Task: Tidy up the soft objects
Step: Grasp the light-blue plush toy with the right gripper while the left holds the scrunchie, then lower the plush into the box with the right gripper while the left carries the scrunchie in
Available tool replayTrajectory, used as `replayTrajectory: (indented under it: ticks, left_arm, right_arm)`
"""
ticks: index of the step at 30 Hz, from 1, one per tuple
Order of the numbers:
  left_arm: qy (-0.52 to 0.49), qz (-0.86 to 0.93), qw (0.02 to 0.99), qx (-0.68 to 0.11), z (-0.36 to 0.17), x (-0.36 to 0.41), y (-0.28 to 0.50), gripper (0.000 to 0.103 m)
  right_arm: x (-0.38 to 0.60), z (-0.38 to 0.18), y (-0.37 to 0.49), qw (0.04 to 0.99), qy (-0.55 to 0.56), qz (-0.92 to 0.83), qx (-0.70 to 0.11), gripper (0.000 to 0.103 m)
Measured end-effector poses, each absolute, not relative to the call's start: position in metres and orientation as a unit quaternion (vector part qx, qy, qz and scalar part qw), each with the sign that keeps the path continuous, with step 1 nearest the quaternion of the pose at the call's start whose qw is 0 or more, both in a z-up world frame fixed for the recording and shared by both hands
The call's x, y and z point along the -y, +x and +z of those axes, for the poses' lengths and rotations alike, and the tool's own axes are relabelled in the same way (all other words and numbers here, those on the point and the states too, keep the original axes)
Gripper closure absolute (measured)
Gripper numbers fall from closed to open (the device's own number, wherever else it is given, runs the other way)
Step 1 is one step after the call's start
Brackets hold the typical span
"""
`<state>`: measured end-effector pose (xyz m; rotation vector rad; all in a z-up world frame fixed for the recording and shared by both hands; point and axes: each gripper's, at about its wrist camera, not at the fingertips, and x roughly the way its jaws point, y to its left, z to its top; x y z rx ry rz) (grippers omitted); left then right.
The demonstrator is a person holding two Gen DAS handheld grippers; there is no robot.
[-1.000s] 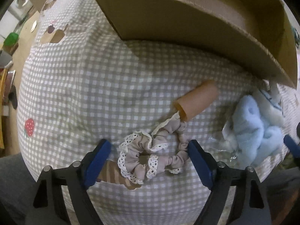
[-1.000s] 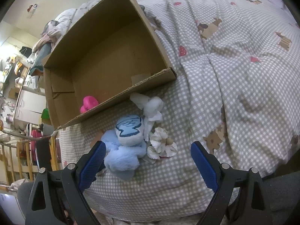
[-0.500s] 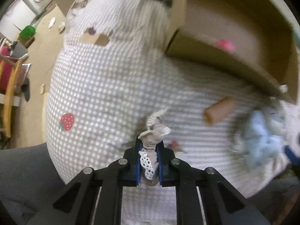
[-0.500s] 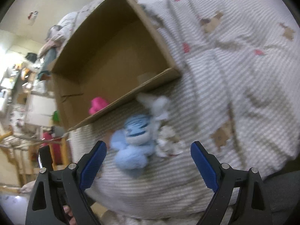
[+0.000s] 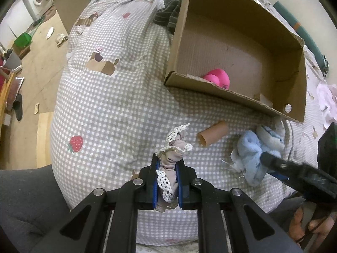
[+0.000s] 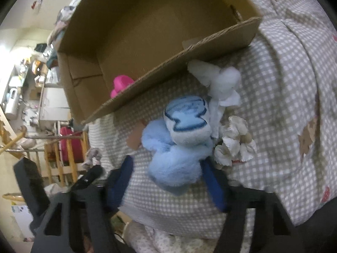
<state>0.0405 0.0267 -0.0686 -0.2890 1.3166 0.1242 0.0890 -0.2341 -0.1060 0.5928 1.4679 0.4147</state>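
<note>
My left gripper (image 5: 167, 181) is shut on a mauve lace-trimmed scrunchie (image 5: 171, 158) and holds it above the checked bedspread (image 5: 109, 105). My right gripper (image 6: 168, 187) is open, its blue pads on either side of a light blue plush toy (image 6: 179, 147), which lies on the bedspread; the toy also shows in the left wrist view (image 5: 254, 154). An open cardboard box (image 5: 236, 42) lies beyond with a pink soft object (image 5: 218, 80) inside.
A tan cardboard tube (image 5: 212, 136) lies between the scrunchie and the plush. A white fluffy item (image 6: 219, 82) and a cream fabric flower (image 6: 236, 143) lie by the plush. A dark cloth (image 5: 168, 14) sits left of the box. The bed edge drops to the floor at left.
My left gripper shut on the scrunchie and lifted it off the bedspread. My right gripper moved in around the blue plush, its jaws narrower than before.
</note>
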Motion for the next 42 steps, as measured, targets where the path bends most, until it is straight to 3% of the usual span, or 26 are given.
replayTrajectory:
  ticks: [3,6,21,35,42]
  left_arm:
    - [-0.13,0.06,0.781,-0.608,-0.076,-0.027,0.044,0.09]
    - [-0.128,0.064,0.78,-0.609,-0.078,-0.027,0.042,0.09]
    - [-0.138,0.069,0.797,-0.584,-0.052,-0.033,0.021,0.09]
    - [-0.107,0.044,0.853,-0.51,0.038,-0.017,0.045,0.09]
    - [-0.087,0.039,0.865,-0.492,0.058,-0.016,0.07,0.09]
  right_arm:
    - [0.229,-0.11,0.088,0.684,0.245,0.186,-0.661,0.079]
    - [0.225,-0.103,0.085,0.685,0.252,0.213,-0.649,0.087]
    - [0.244,-0.045,0.057,0.727,0.257,0.27,-0.577,0.088]
    - [0.274,0.032,0.063,0.781,0.244,0.277,-0.503,0.088]
    - [0.28,0.058,0.093,0.804,0.231,0.267,-0.478,0.088]
